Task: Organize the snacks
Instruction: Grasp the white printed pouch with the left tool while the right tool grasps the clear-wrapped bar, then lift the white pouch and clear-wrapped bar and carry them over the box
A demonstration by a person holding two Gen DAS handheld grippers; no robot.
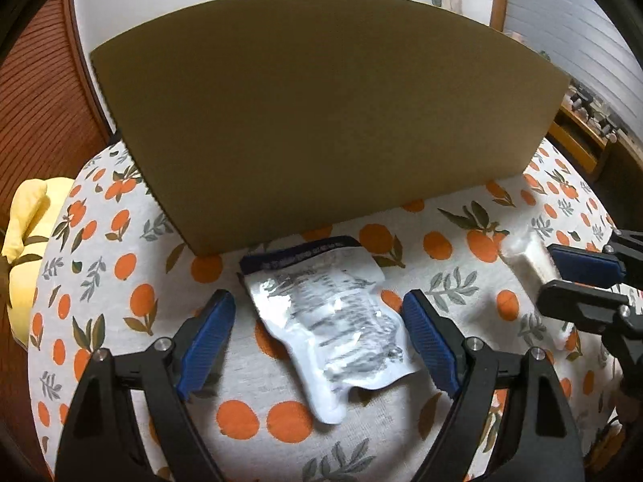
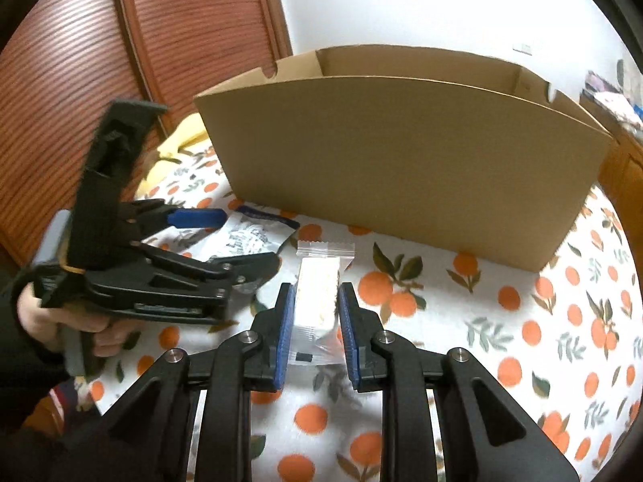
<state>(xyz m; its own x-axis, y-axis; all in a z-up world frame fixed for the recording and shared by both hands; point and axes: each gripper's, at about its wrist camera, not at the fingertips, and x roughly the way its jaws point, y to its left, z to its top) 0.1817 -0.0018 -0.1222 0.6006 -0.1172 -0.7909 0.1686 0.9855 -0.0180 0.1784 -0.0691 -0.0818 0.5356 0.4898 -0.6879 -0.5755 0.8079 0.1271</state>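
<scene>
A silver foil snack pouch (image 1: 329,321) with a dark top strip lies flat on the orange-print tablecloth (image 1: 120,241), just in front of the cardboard box (image 1: 321,120). My left gripper (image 1: 317,301) hangs over it, open, a blue pad on each side and neither touching the pouch. To the right, my right gripper (image 2: 317,293) is shut on a small clear-wrapped white snack bar (image 2: 317,277), its pads pressed against the bar's long sides. In the left wrist view the same bar (image 1: 522,257) shows at the right gripper (image 1: 550,277). The right wrist view shows the left gripper (image 2: 245,241) over the pouch (image 2: 249,237).
The tall open-topped cardboard box (image 2: 402,168) stands across the back of the round table; I cannot see into it. A yellow soft thing (image 1: 28,217) lies off the table's left edge. A person's hand (image 2: 40,313) holds the left gripper. A reddish ribbed door stands behind.
</scene>
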